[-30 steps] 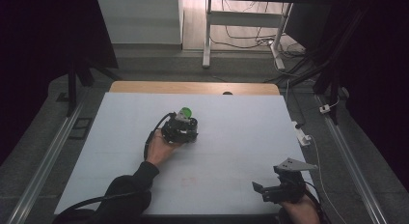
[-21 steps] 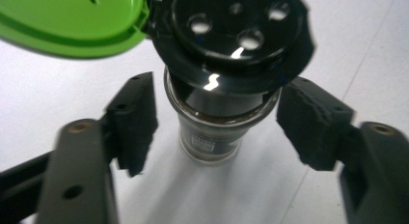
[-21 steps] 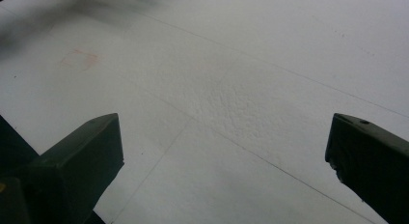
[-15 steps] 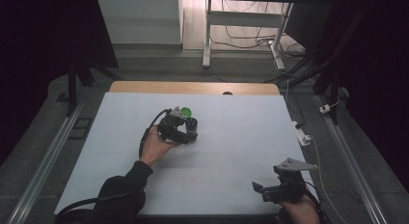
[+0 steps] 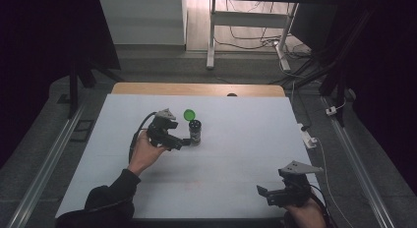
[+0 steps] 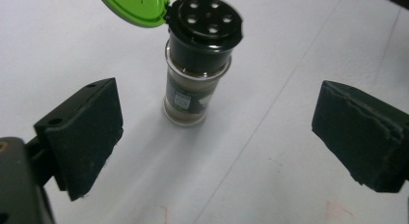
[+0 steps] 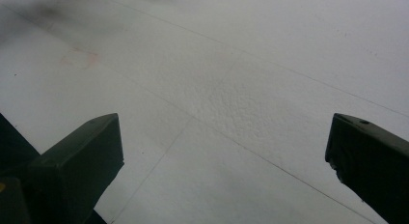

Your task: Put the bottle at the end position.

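A small spice shaker (image 5: 195, 132) (image 6: 197, 64) stands upright near the middle of the white table (image 5: 246, 139). Its green flip lid (image 5: 189, 114) (image 6: 137, 7) is swung open, baring a black top with several holes. My left gripper (image 5: 183, 141) (image 6: 217, 137) hangs just left of the shaker, and its jaws have just been opening. They stand wide apart with nothing between the pads, the shaker a little beyond them. My right gripper (image 5: 268, 194) (image 7: 222, 161) rests open at the near right edge over bare table.
A bare wooden strip (image 5: 196, 89) shows at the table's far edge. Metal rails (image 5: 44, 164) run along both sides. A white plug strip (image 5: 309, 136) lies off the right edge, and desk legs with cables (image 5: 246, 36) stand behind.
The left gripper has let go of the shaker and drawn back to the left and upward. The shaker now stands free with its lid open. The right gripper has stayed still.
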`<control>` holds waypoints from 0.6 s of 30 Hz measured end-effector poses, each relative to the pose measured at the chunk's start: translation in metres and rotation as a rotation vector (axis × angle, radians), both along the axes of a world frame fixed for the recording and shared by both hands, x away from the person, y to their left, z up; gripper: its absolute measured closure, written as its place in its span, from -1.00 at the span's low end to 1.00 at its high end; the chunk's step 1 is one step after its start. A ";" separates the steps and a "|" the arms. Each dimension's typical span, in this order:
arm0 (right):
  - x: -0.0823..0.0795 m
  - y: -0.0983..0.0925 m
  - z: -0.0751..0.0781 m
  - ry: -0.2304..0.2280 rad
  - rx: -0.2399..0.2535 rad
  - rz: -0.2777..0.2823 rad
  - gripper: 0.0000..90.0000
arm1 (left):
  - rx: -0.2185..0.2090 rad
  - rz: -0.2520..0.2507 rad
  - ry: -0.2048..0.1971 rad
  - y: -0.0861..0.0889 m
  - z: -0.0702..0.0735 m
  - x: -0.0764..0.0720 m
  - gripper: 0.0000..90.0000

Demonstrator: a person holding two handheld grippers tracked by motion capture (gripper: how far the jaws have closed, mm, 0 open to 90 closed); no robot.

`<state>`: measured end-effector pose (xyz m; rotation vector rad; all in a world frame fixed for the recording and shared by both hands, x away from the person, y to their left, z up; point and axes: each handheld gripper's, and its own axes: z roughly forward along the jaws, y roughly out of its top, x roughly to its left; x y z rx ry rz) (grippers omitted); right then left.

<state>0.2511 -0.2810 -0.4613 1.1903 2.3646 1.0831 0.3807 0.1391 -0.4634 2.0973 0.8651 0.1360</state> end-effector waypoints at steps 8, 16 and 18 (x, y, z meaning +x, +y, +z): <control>0.000 0.001 0.000 0.007 -0.007 0.007 -1.00 | -0.043 0.018 0.008 0.015 0.012 -0.023 -1.00; 0.000 0.000 0.000 0.008 -0.003 0.009 -1.00 | -0.048 0.028 -0.020 0.034 0.022 -0.052 -1.00; 0.000 0.000 0.000 0.009 -0.001 0.008 -1.00 | -0.055 0.032 -0.022 0.040 0.023 -0.058 -1.00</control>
